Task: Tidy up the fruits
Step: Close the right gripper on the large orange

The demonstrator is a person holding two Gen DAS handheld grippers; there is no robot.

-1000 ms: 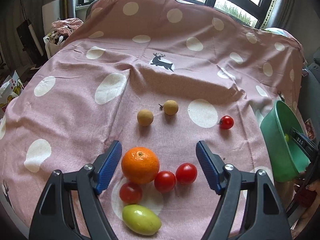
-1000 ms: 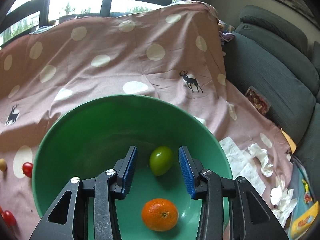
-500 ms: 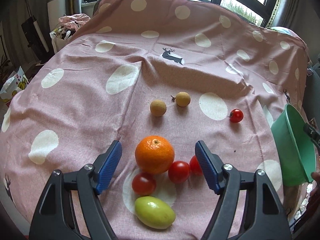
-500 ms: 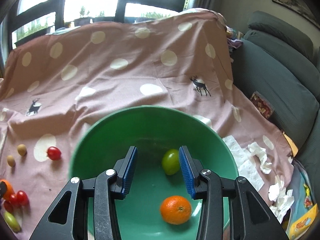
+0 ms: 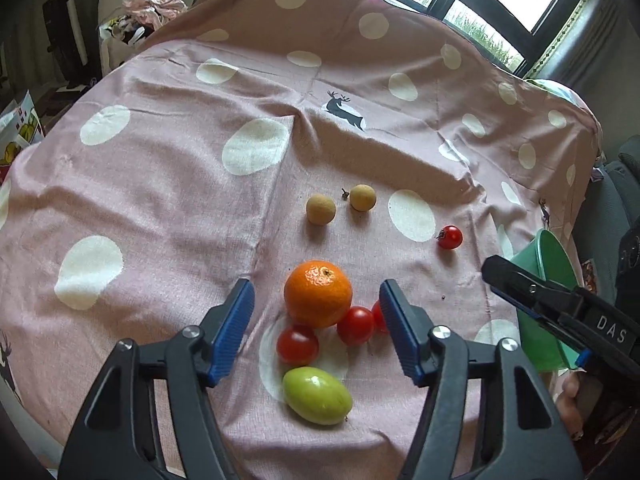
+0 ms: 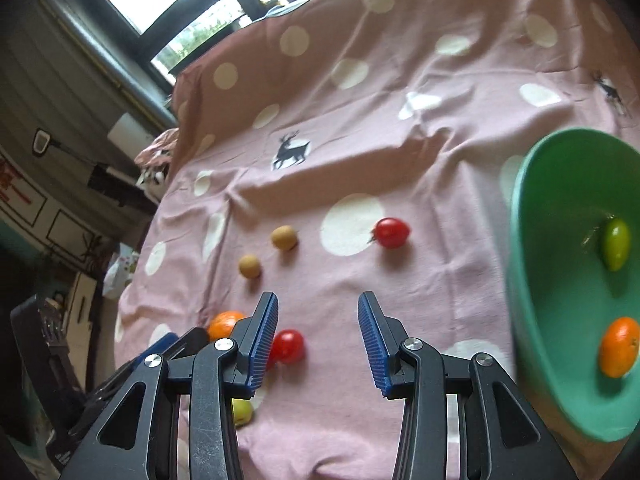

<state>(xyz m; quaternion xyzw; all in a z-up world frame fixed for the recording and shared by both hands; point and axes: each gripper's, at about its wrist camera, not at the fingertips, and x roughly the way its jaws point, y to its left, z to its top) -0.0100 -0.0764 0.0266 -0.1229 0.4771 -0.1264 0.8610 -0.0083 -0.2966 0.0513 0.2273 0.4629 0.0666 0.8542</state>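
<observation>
An orange (image 5: 318,294) lies on the pink dotted cloth (image 5: 160,208) between the fingers of my left gripper (image 5: 316,286). Its jaws are closing, and the pads stand clear of the peel. Three cherry tomatoes (image 5: 298,344) and a green fruit (image 5: 317,395) crowd just in front of the orange. Farther off are two brown longans (image 5: 320,209) and a lone tomato (image 5: 450,237). My right gripper (image 6: 318,300) is open and empty above the cloth, left of the green bowl (image 6: 520,240). The bowl holds a second orange (image 6: 619,346) and a green fruit (image 6: 616,244).
The bowl (image 5: 556,264) sits at the cloth's right edge, with a grey sofa beyond it. The right gripper's finger (image 5: 516,280) reaches in from the right of the left wrist view. Windows run along the far side; clutter lies on the floor at left.
My right gripper has swung left from over the bowl to face the fruit on the cloth. The left jaws have narrowed around the orange, and the right gripper has entered the left wrist view.
</observation>
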